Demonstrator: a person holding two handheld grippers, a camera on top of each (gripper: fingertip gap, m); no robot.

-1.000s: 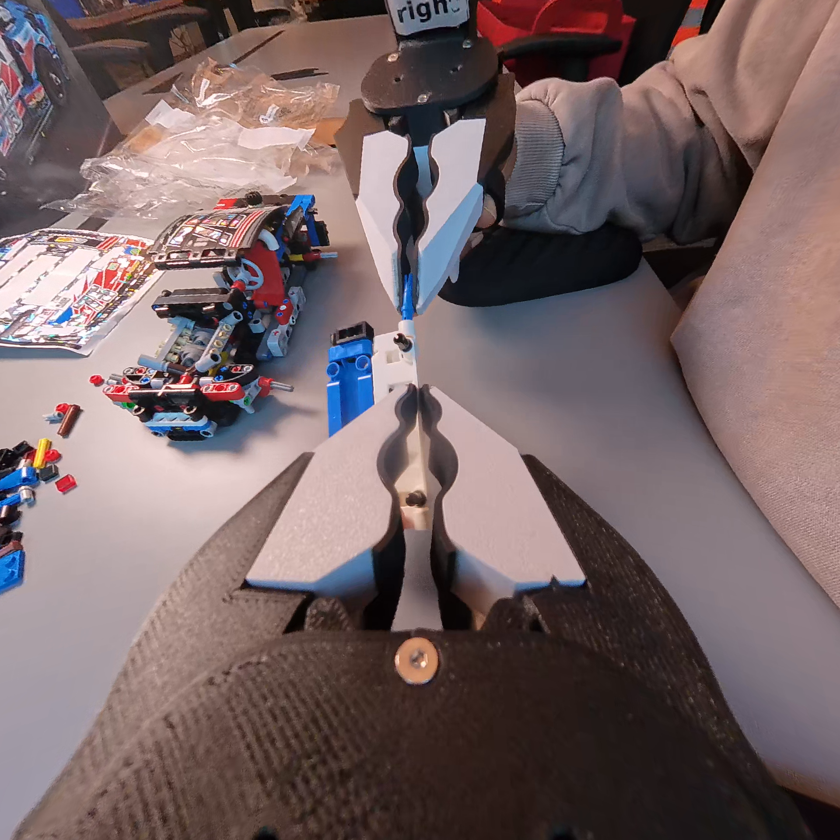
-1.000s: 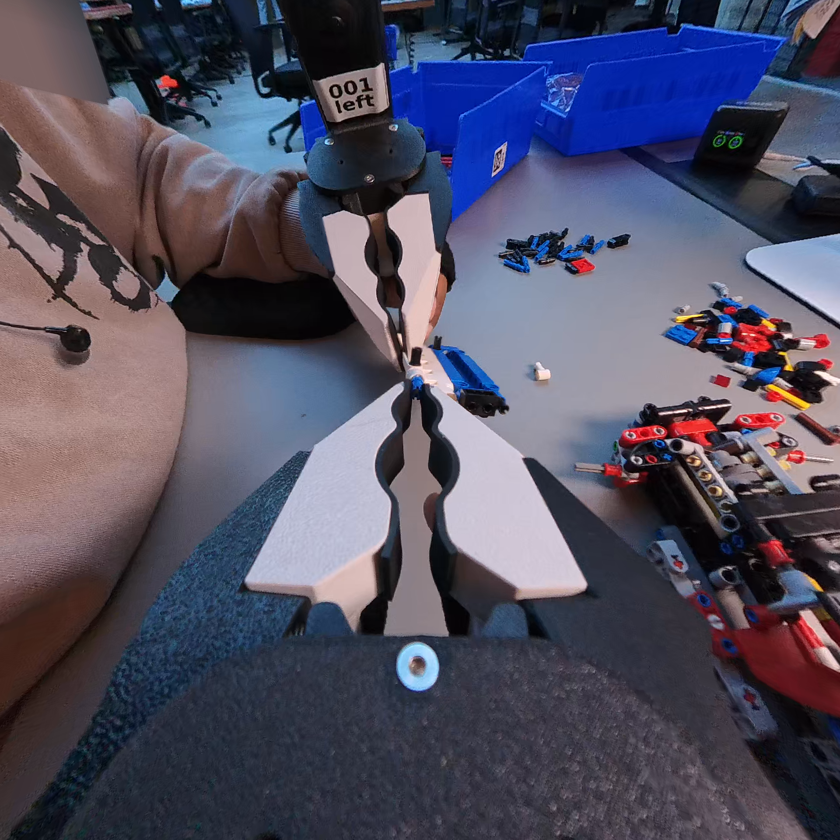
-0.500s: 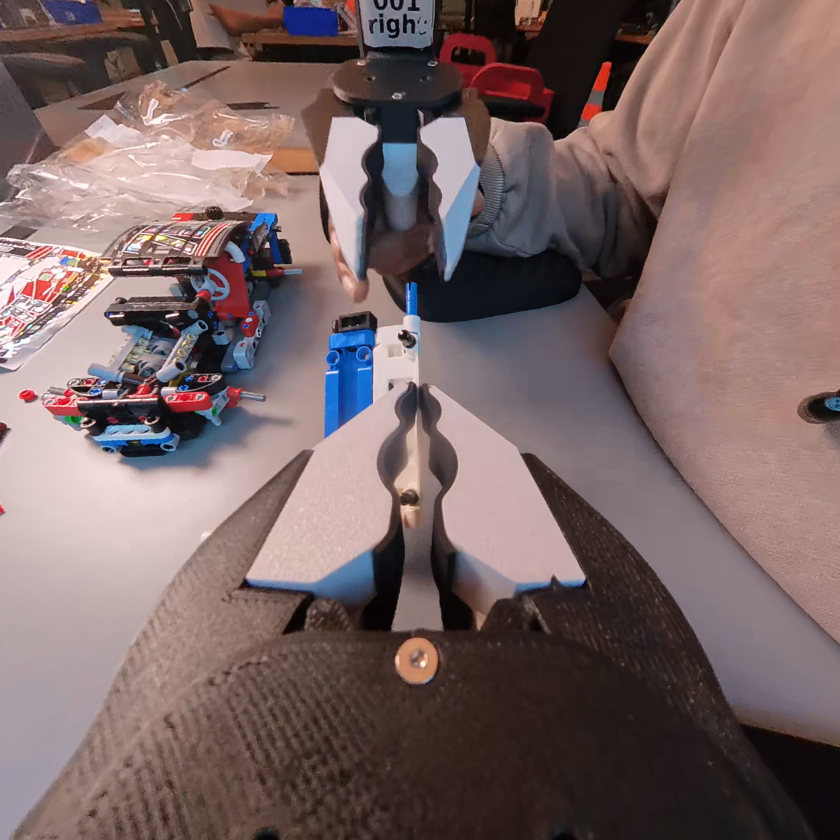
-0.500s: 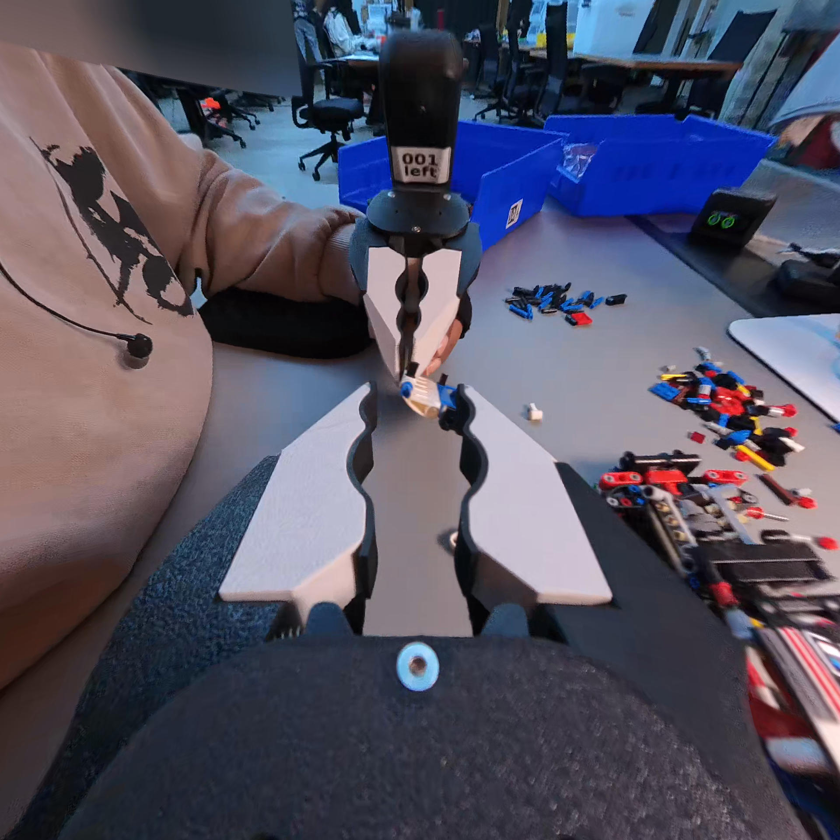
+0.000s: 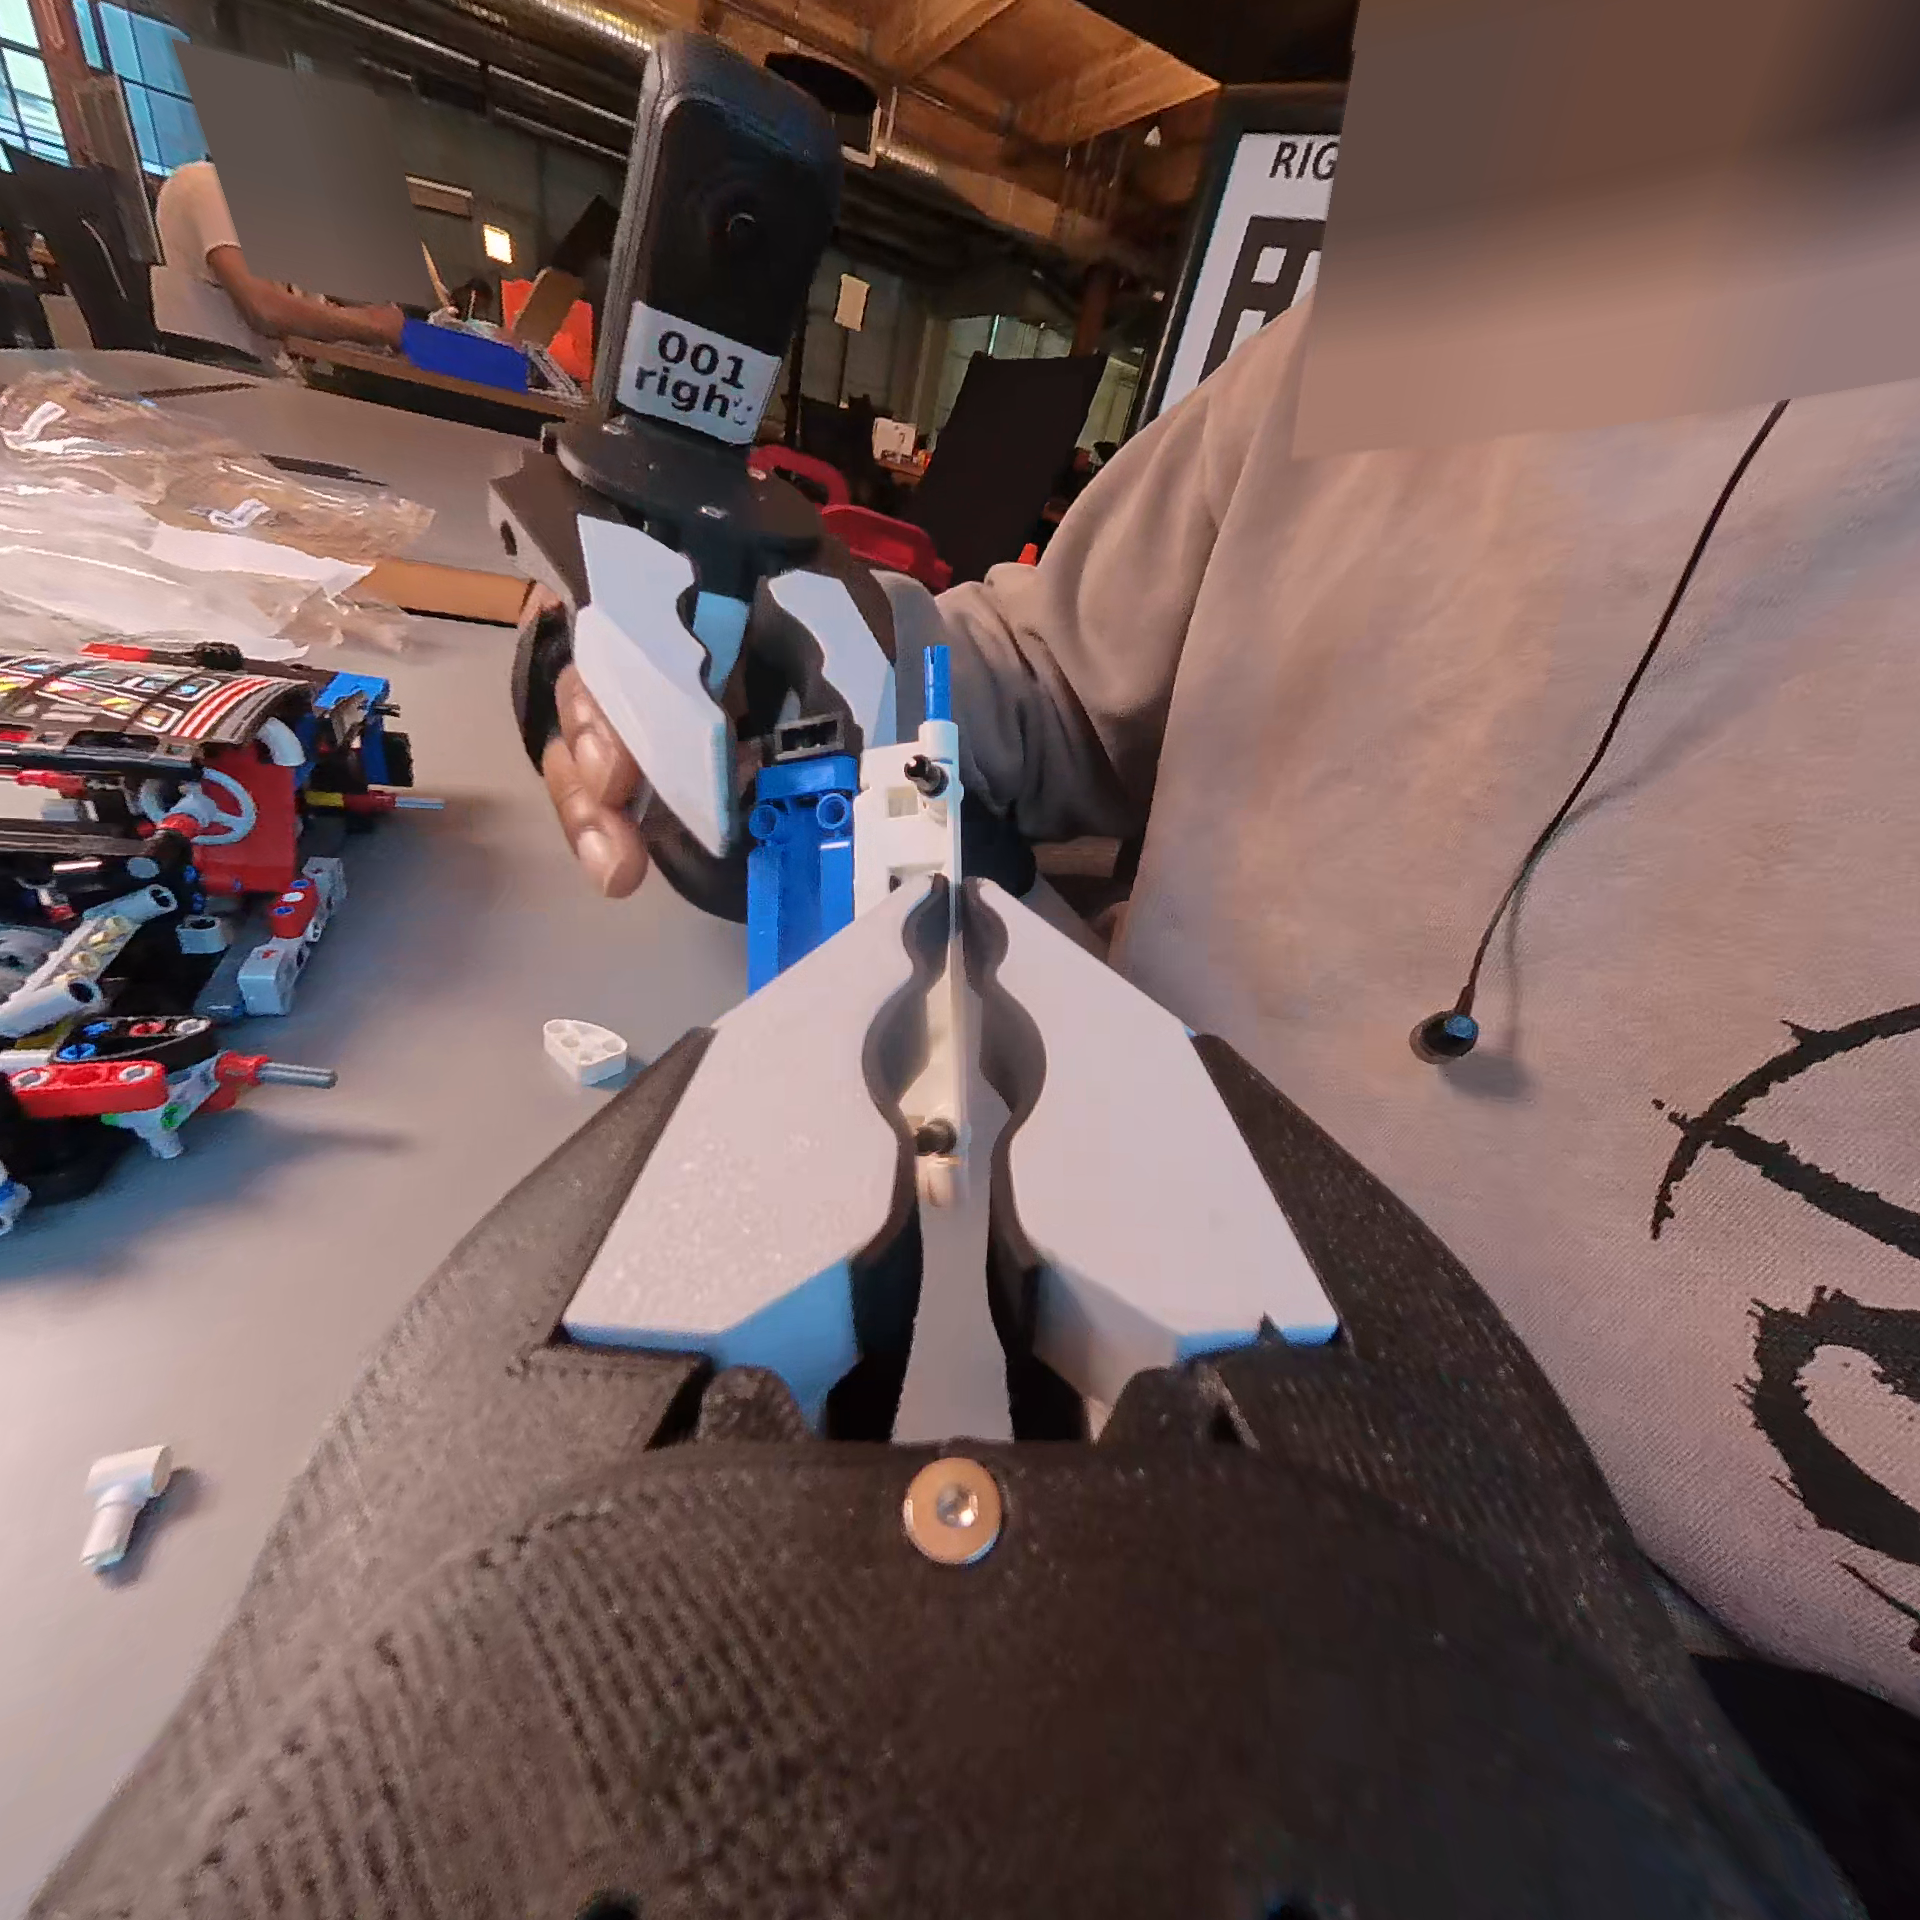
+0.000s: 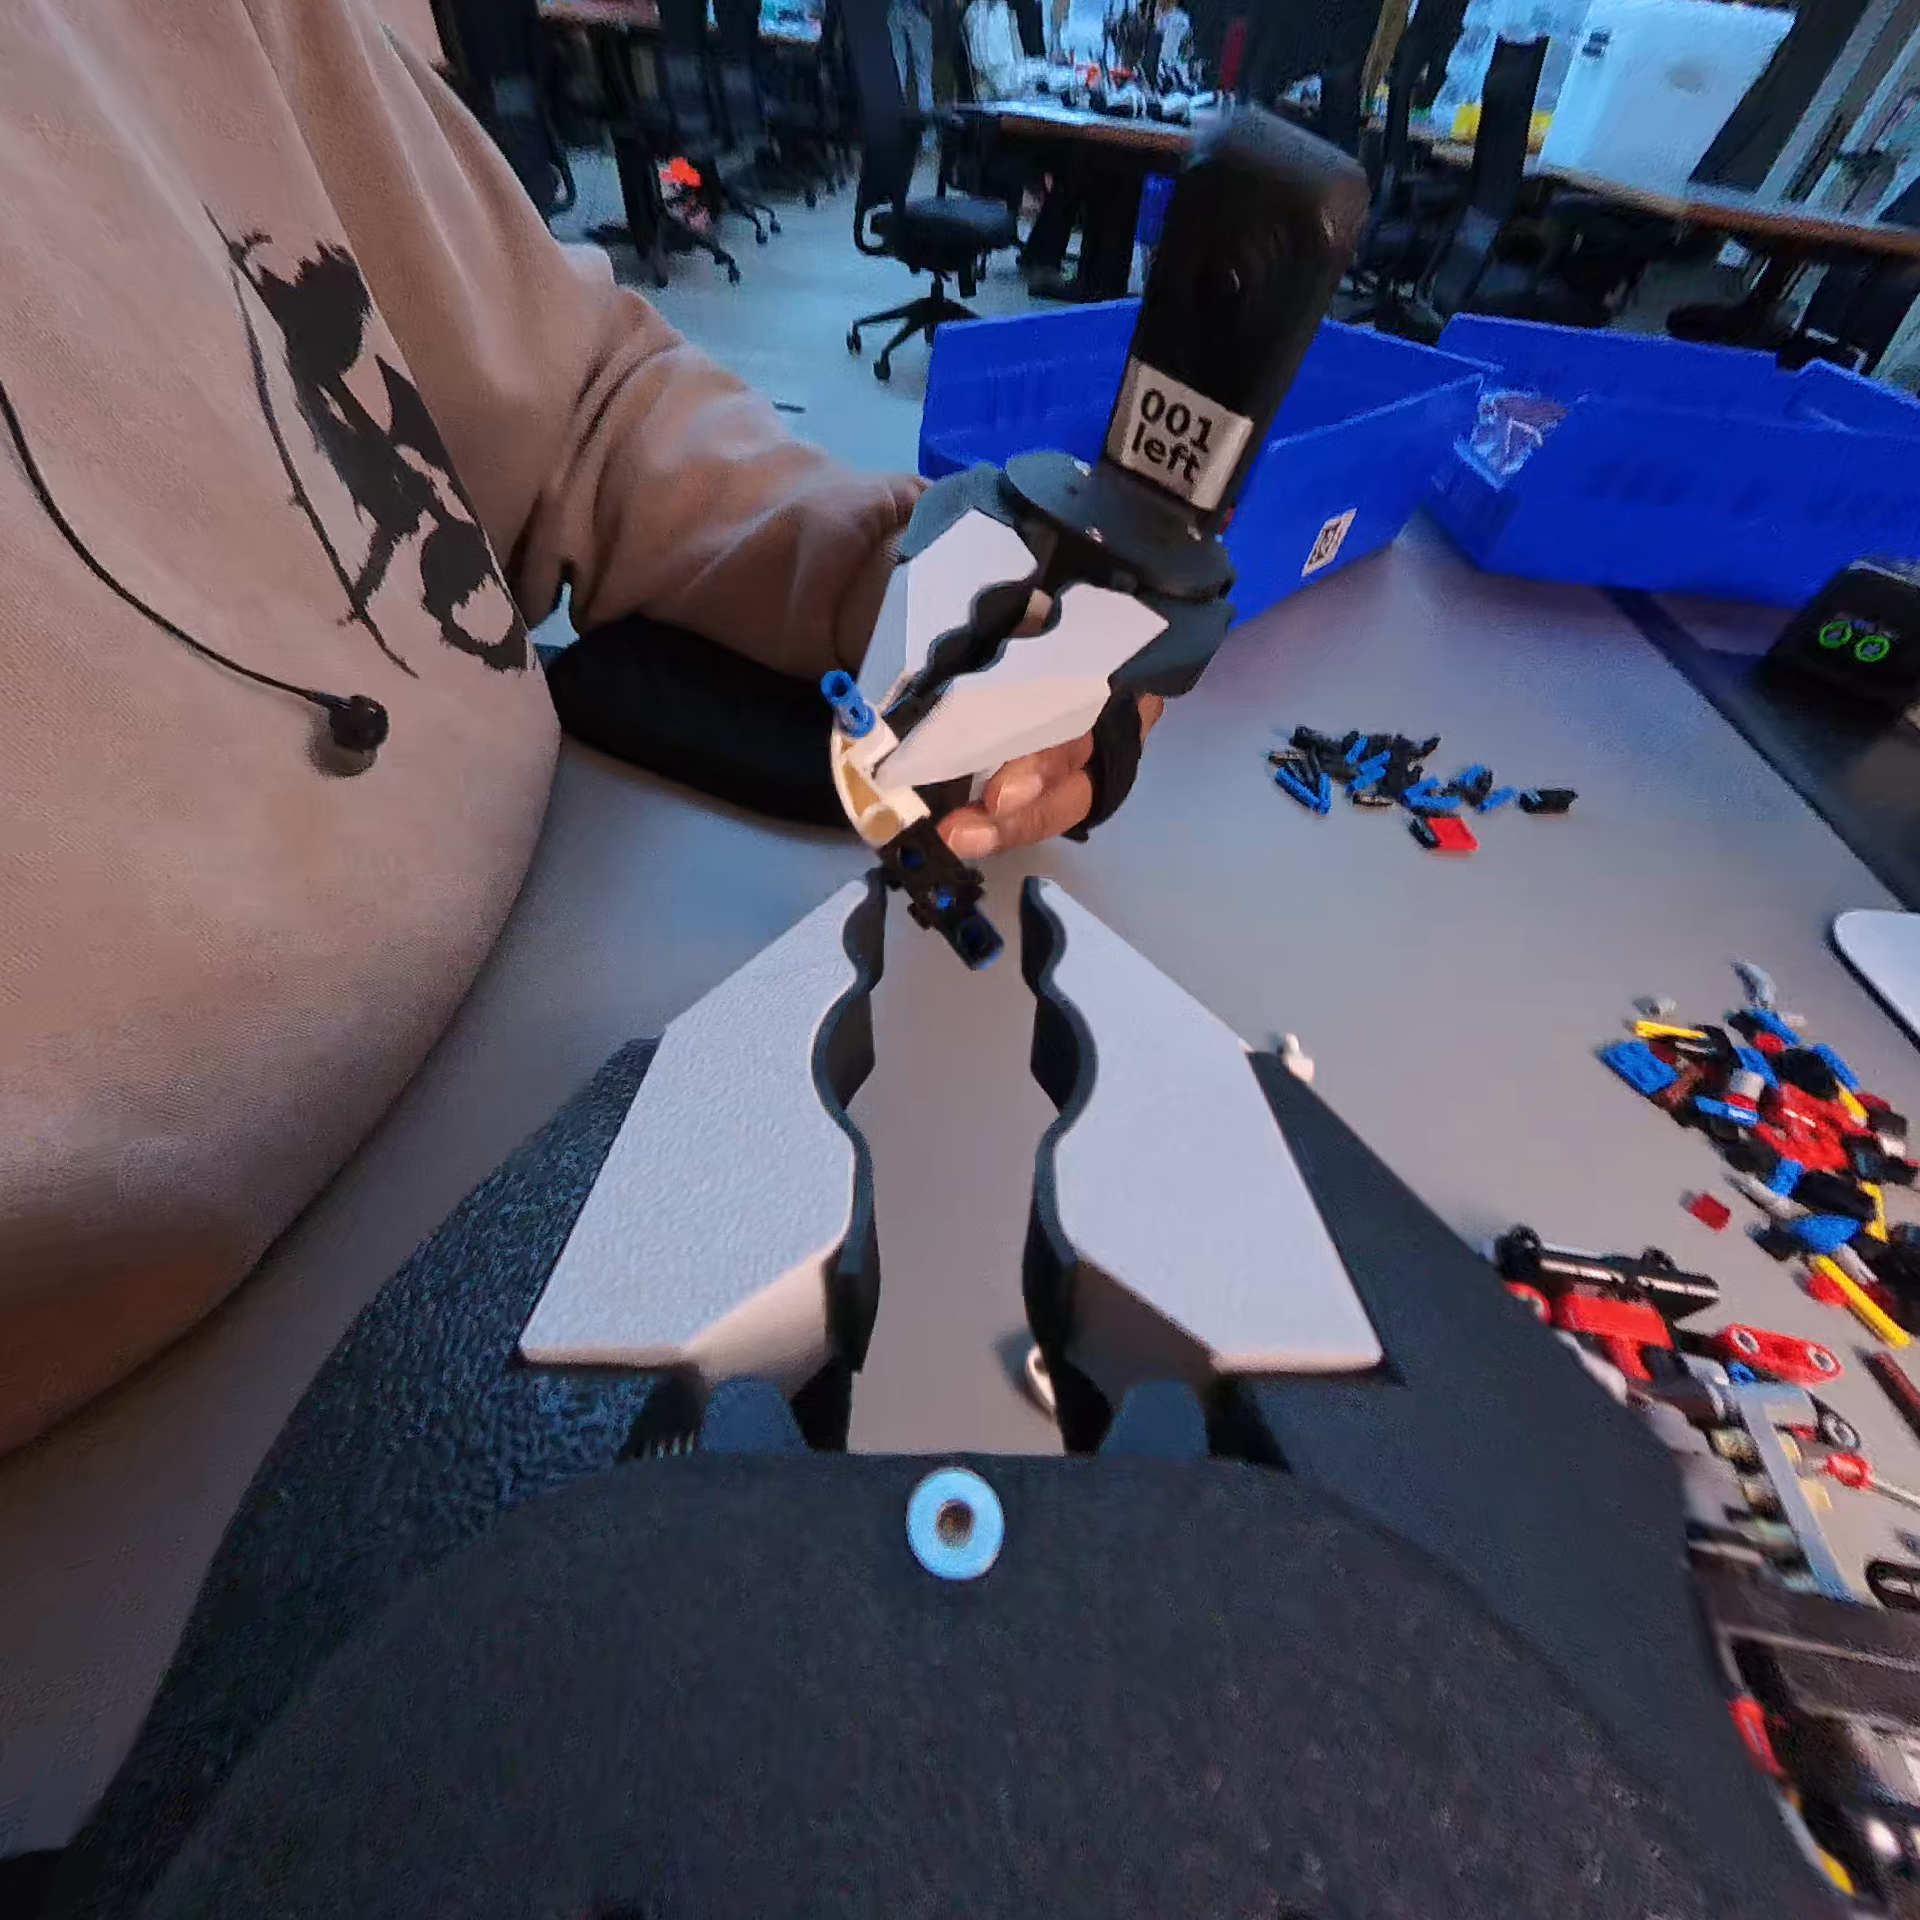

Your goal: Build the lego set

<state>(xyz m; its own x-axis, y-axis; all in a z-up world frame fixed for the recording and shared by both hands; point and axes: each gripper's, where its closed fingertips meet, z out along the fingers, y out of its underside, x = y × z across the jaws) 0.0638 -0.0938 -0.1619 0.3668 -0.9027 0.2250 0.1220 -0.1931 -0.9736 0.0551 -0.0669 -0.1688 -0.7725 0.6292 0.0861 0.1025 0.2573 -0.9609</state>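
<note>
My left gripper (image 5: pixel 954 894) is shut on a small lego sub-assembly (image 5: pixel 904 821): a white beam with black pins, a blue panel beside it and a blue pin (image 5: pixel 936 681) on top. It is held above the table. In the right wrist view the left gripper (image 6: pixel 883 743) holds the same sub-assembly (image 6: pixel 873 790) tilted, blue pin up. My right gripper (image 6: pixel 951 899) is open and empty, just in front of the sub-assembly's lower black and blue end. It also shows in the left wrist view (image 5: pixel 784 769), open, behind the piece. The half-built lego car (image 5: pixel 145 862) lies at the left.
Loose lego parts lie in a pile (image 6: pixel 1787 1112) at the right and a smaller group (image 6: pixel 1392 774) farther back. Two small white parts (image 5: pixel 585 1049) (image 5: pixel 120 1501) lie on the grey table. Plastic bags (image 5: pixel 177 520) and blue bins (image 6: pixel 1621 488) stand at the back. The person's torso is close by. The tips of both grippers are at nearly the same place. My right tips are roughly 15 cm from the half-built lego car (image 5: pixel 145 862).
My right gripper opened, let go of the blue pin and pulled back. My left gripper lifted and tilted the sub-assembly off the table.
</note>
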